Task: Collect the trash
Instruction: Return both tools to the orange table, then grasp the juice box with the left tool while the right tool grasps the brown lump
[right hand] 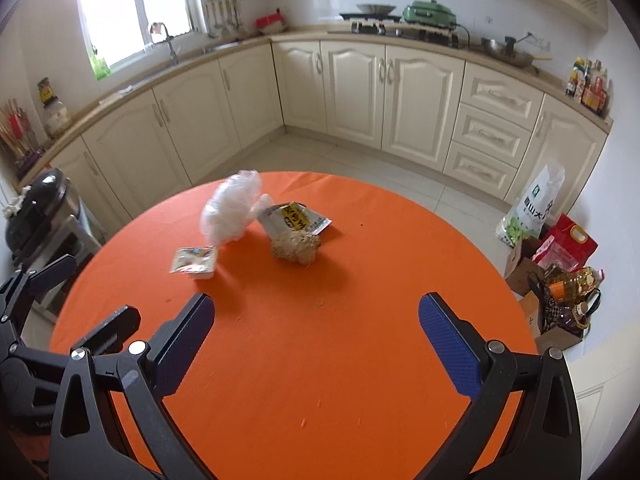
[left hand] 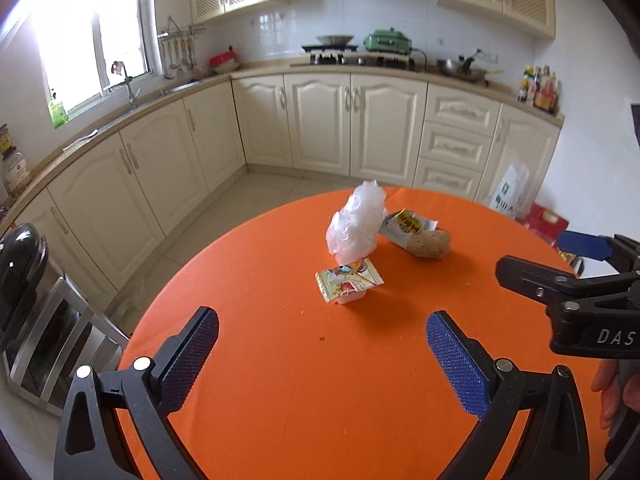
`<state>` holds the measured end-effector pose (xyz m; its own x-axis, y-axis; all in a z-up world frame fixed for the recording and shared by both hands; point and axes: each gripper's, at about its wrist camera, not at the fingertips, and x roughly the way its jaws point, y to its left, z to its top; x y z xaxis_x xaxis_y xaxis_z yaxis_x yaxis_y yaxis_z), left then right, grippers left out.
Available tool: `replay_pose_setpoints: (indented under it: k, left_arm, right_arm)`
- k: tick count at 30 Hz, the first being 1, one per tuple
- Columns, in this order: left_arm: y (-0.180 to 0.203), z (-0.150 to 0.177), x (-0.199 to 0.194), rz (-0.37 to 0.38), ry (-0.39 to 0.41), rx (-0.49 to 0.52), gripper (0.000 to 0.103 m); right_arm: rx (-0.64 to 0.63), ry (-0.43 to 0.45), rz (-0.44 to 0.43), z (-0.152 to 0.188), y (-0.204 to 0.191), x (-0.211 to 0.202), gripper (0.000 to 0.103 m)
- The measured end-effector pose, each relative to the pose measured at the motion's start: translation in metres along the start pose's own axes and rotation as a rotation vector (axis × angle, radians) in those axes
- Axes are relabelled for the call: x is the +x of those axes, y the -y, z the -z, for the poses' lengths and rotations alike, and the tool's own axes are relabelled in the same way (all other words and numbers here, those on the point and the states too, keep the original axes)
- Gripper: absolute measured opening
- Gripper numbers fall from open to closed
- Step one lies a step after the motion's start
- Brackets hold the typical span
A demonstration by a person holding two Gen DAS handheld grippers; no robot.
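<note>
On the round orange table [left hand: 280,360] [right hand: 380,320] lie a crumpled clear plastic bag [left hand: 354,222] [right hand: 230,210], a small white cup with a printed foil lid [left hand: 348,282] [right hand: 194,262], a torn yellow snack wrapper [left hand: 406,226] [right hand: 294,218] and a brown crumbly lump [left hand: 430,244] [right hand: 296,248]. My left gripper [left hand: 322,354] is open, near the table's front, short of the cup. My right gripper [right hand: 316,340] is open too, nothing between its fingers, the lump ahead of it. The right gripper's body [left hand: 576,296] shows at the right edge of the left view.
Cream kitchen cabinets [right hand: 352,84] curve round behind the table. A black-lidded bin [left hand: 20,272] [right hand: 40,208] stands at the left of the table. Bags and an oil bottle [right hand: 560,276] sit on the floor at the right. Small crumbs dot the tablecloth.
</note>
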<state>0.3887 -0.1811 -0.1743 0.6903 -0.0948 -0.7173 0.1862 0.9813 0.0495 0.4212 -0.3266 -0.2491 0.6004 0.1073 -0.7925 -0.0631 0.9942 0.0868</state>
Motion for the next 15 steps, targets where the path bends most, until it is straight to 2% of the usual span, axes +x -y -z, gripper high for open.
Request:
replay_pose_setpoints:
  k: [3, 8, 10, 11, 12, 14, 15]
  left_arm:
    - [0.010, -0.020, 0.042, 0.004, -0.061, 0.002, 0.102]
    - [0.012, -0.041, 0.077, 0.011, -0.090, -0.004, 0.100]
    - [0.009, -0.051, 0.091, 0.029, -0.093, -0.004, 0.091]
    - [0.006, -0.055, 0.099, 0.043, -0.100, -0.008, 0.074]
    - [0.003, -0.057, 0.113, 0.060, -0.113, -0.020, 0.061]
    - [-0.005, -0.058, 0.126, 0.063, -0.132, -0.036, 0.053]
    - [-0.009, -0.059, 0.128, 0.068, -0.117, -0.037, 0.051]
  right_arm:
    - [0.004, -0.053, 0.007, -0.009, 0.004, 0.037, 0.103]
    - [-0.001, -0.084, -0.002, -0.021, 0.009, 0.067, 0.103]
    - [-0.002, -0.087, -0.004, -0.024, 0.009, 0.074, 0.103]
    - [-0.006, -0.093, -0.007, -0.027, 0.005, 0.079, 0.103]
    - [-0.012, -0.099, -0.009, -0.027, 0.003, 0.083, 0.103]
    - [-0.031, -0.104, -0.014, -0.028, -0.004, 0.089, 0.102]
    - [-0.038, -0.103, -0.013, -0.029, -0.008, 0.092, 0.100]
